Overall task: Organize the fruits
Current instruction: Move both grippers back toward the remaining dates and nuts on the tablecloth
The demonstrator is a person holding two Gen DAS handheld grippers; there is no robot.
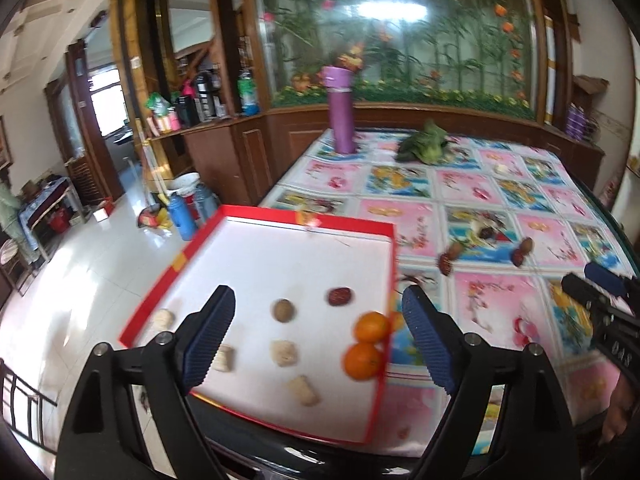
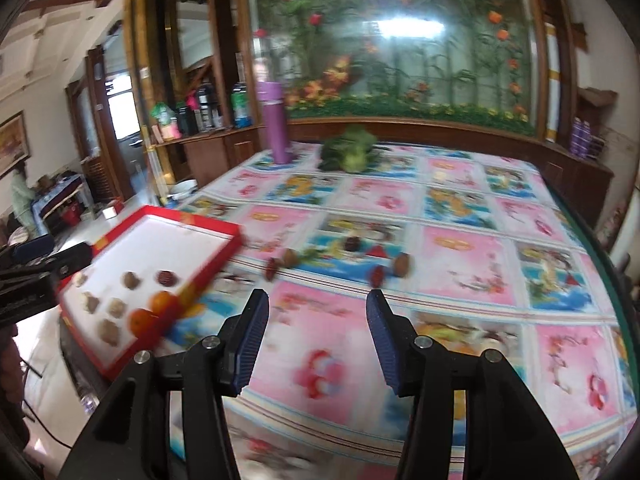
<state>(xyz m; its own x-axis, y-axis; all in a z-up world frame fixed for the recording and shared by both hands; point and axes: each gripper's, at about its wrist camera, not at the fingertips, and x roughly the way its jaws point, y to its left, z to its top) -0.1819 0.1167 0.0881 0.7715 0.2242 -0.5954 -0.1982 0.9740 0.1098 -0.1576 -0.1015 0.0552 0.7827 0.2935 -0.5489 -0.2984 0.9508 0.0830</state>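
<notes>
Inside red tray (image 1: 382,364) round oranges (image 1: 372,326) (glossy); both tongs (image 1: 318,338) (image 2: 318,340) apart, empty.

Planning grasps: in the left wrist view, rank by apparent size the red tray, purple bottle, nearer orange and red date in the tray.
1. red tray
2. purple bottle
3. nearer orange, enlarged by closeness
4. red date

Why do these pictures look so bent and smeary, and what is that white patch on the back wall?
Both views are fisheye, so edges curve. Left wrist view: the two oranges smear with motion blur; glare whitens the flower mural. Right wrist view: the tablecloth is blurred throughout, and the same glare shows up top.
</notes>
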